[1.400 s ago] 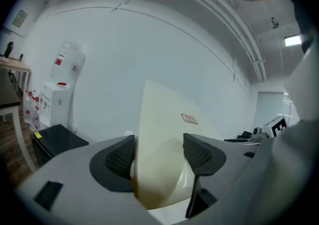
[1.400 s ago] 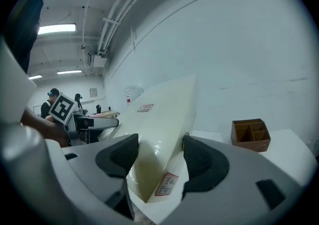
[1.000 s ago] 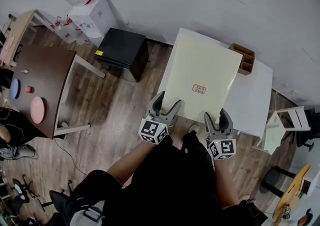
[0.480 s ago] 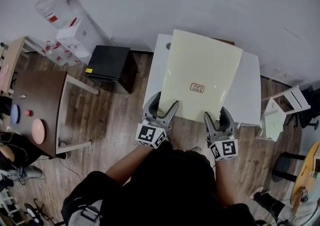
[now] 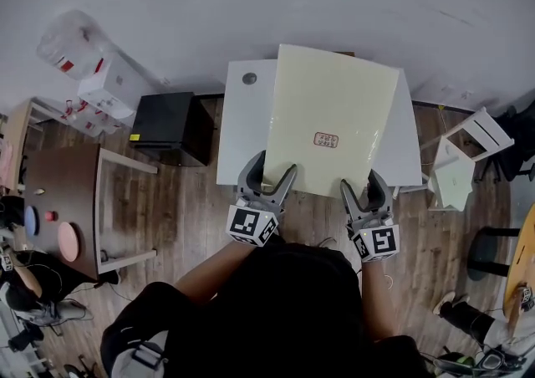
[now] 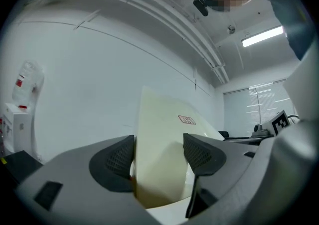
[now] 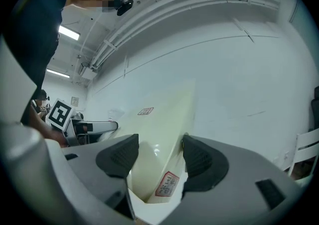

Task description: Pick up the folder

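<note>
A large cream folder (image 5: 330, 121) with a small red label is held up off the white table (image 5: 242, 138), tilted toward the wall. My left gripper (image 5: 266, 182) is shut on its near left edge. My right gripper (image 5: 368, 192) is shut on its near right edge. In the left gripper view the folder (image 6: 164, 129) stands between the two dark pads of the left gripper (image 6: 158, 157). Seen from the right gripper view, the folder (image 7: 162, 124) also runs up from between the pads of the right gripper (image 7: 158, 155), a red stamp showing near them.
A black cabinet (image 5: 163, 125) and a white water dispenser (image 5: 113, 88) stand left of the table. Further left is a brown table (image 5: 63, 192) carrying small items. A white chair (image 5: 468, 150) is at the right. The wall runs close behind the table.
Both grippers have raised the folder and tipped it more upright, so it covers more of the table. The wooden organizer behind it is no longer visible.
</note>
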Demonstrator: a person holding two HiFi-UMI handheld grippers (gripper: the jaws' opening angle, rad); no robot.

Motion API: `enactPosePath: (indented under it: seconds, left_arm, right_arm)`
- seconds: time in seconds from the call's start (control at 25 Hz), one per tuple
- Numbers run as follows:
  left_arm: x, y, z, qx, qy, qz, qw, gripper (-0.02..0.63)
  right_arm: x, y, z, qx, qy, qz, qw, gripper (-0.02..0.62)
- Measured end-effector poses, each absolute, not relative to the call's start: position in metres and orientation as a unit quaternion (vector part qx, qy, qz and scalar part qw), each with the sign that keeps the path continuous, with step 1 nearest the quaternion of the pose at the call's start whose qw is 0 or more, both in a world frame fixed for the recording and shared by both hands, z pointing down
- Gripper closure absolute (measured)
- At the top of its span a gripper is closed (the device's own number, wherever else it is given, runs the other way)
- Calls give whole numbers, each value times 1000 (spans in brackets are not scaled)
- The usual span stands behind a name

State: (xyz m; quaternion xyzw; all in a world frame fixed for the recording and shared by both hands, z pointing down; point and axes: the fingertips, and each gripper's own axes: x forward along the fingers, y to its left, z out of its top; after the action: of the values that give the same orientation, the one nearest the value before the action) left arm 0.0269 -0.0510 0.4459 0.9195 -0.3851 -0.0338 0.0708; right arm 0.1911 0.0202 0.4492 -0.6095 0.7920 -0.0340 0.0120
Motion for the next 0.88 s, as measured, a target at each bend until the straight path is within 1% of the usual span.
enactPosePath:
  seconds: [0.2, 0.44, 0.88]
  left_arm:
    - [20, -52, 447, 920, -384, -37, 76, 295]
    - [52, -41, 445, 917, -391, -37, 73, 295]
    - [55, -36, 444, 910, -408, -33, 66, 295]
  right_arm:
    - [183, 21, 443, -615, 788, -27, 6, 295]
    - [216, 30, 443, -611, 791, -24, 4, 296]
    - [221, 28, 445, -597, 802, -26, 7, 296]
